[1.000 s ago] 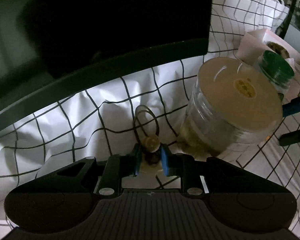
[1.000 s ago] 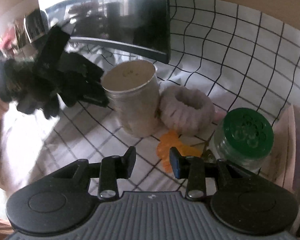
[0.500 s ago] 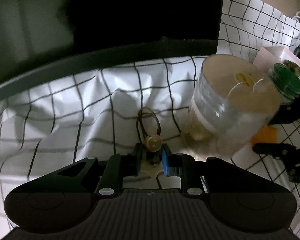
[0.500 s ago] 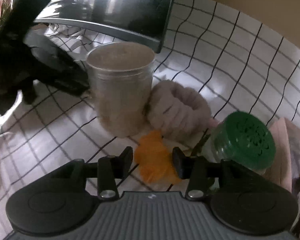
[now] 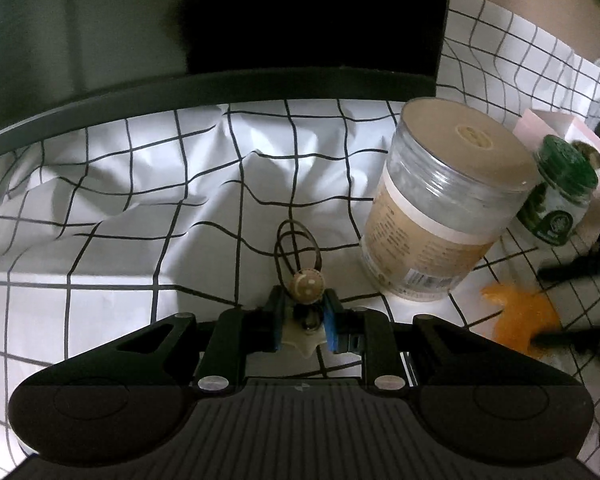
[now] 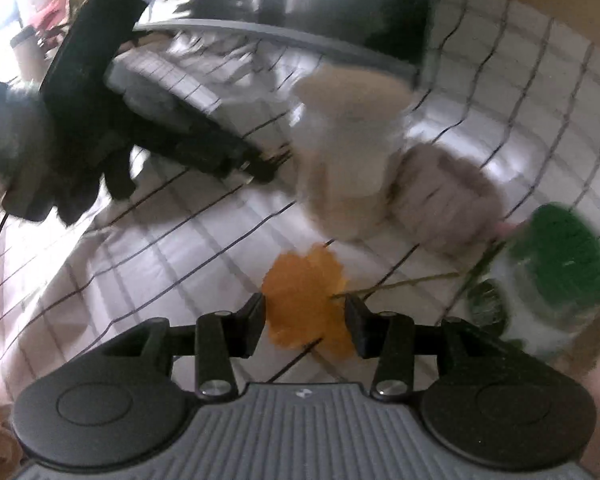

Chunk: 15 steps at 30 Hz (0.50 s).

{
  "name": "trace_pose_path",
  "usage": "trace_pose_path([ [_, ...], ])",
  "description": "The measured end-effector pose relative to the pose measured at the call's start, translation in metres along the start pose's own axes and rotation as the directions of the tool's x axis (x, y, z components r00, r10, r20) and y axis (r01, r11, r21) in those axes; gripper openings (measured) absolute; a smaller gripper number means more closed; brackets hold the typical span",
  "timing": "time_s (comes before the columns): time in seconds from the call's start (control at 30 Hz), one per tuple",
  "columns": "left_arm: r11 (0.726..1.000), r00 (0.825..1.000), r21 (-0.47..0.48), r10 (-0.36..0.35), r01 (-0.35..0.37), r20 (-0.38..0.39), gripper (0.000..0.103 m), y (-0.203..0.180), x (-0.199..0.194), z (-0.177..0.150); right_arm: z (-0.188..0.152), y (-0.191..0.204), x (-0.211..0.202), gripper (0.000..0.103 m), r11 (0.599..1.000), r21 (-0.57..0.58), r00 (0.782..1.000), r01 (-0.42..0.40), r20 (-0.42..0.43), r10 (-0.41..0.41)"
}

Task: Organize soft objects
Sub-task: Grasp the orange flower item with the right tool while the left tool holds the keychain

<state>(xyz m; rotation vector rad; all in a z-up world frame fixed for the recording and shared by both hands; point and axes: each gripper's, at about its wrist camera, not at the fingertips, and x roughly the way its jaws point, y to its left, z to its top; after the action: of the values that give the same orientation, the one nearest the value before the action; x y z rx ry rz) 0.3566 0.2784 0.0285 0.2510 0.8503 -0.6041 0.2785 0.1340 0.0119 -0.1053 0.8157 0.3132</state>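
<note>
Left gripper [image 5: 303,320] is clenched on a small hair tie [image 5: 298,254], pinching it at the round smiley bead so that the thin brown elastic loop lies forward on the checked cloth [image 5: 140,208] covering the counter; gripping the hard bead looks like the surest way to hold something so slight. Just to its right stands a big jar [image 5: 440,216] with a tan lid, and beyond that a smaller green-lidded jar [image 5: 560,196], while an orange soft piece [image 5: 516,320] lies near the right edge with dark, blurred finger shapes on either side of it. From the right wrist view, which is smeared by motion, the right gripper [image 6: 305,320] is spread wide with its fingers on either side of that orange soft piece [image 6: 300,296], not yet pressing it, apparently lined up to take it. Behind it the big jar [image 6: 348,160] stands beside a fluffy grey scrunchie [image 6: 448,200], and the green-lidded jar [image 6: 556,276] sits at the right. The left gripper [image 6: 256,172] appears at upper left as a dark shape reaching toward the big jar.
</note>
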Motion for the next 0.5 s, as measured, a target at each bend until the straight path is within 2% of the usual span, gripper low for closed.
trace_pose_path([
  [0.1, 0.999, 1.000, -0.033, 0.006, -0.006, 0.006, 0.023, 0.001, 0.000, 0.000, 0.012, -0.010, -0.011, 0.043, 0.996, -0.006, 0.994, 0.092, 0.053, -0.092],
  [0.2, 0.998, 1.000, -0.066, -0.007, 0.008, 0.017, 0.023, 0.000, -0.002, -0.001, 0.022, -0.019, -0.013, 0.043, 0.986, -0.036, 0.985, 0.161, 0.062, -0.159],
  [0.37, 0.997, 1.000, -0.079, -0.006, 0.008, 0.030, 0.023, 0.000, -0.001, -0.003, 0.025, -0.025, -0.008, 0.043, 0.992, 0.002, 0.992, 0.127, 0.026, -0.127],
  [0.5, 0.997, 0.999, -0.083, 0.003, -0.001, 0.033, 0.023, -0.002, -0.001, -0.004, 0.008, -0.013, 0.007, 0.046, 0.994, -0.038, 0.994, 0.100, -0.050, -0.102],
])
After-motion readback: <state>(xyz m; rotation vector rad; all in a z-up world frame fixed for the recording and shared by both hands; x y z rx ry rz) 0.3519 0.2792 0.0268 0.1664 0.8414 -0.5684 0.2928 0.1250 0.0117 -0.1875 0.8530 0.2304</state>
